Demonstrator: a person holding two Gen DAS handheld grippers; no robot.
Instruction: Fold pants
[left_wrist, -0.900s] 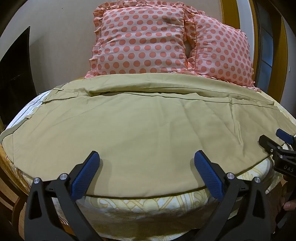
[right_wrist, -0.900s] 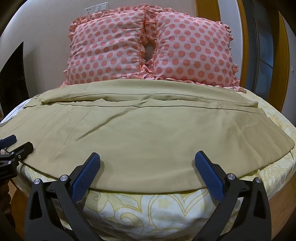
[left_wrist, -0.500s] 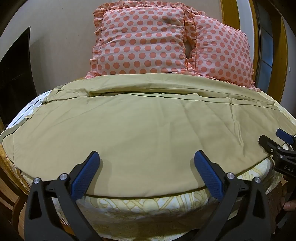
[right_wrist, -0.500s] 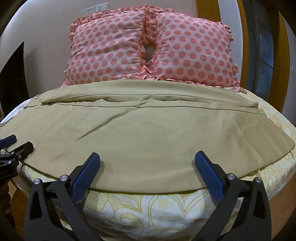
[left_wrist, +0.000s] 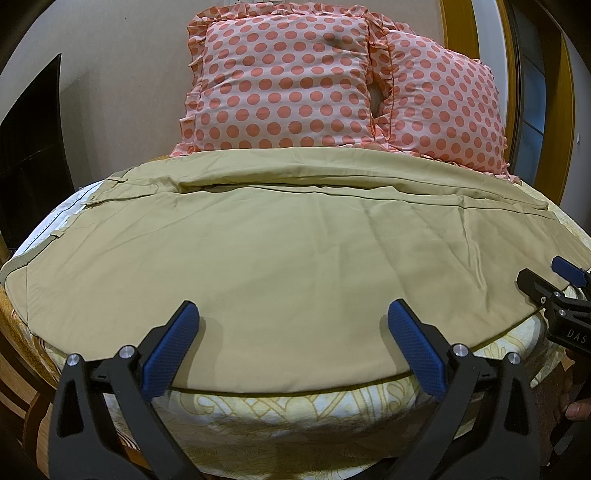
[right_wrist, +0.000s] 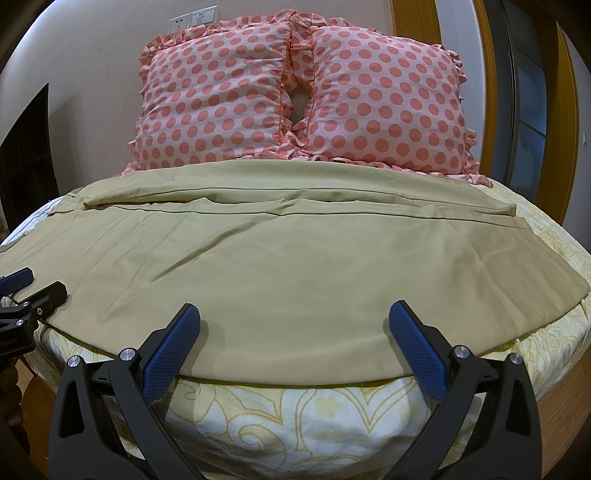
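Note:
Khaki pants (left_wrist: 280, 258) lie spread flat across the bed, waistband at the left and leg ends at the right; they also show in the right wrist view (right_wrist: 295, 266). The far leg lies along the back, below the pillows. My left gripper (left_wrist: 293, 325) is open and empty, just above the pants' near edge. My right gripper (right_wrist: 295, 325) is open and empty over the near edge further right. Each gripper shows at the side of the other's view: the right one (left_wrist: 550, 284), the left one (right_wrist: 29, 291).
Two pink polka-dot pillows (left_wrist: 280, 88) (right_wrist: 384, 103) stand against the wall at the bed's head. The bed has a yellow patterned sheet (right_wrist: 295, 417) and a wooden frame. A dark screen (left_wrist: 26, 147) is at the left, a wooden door frame (right_wrist: 565, 110) at the right.

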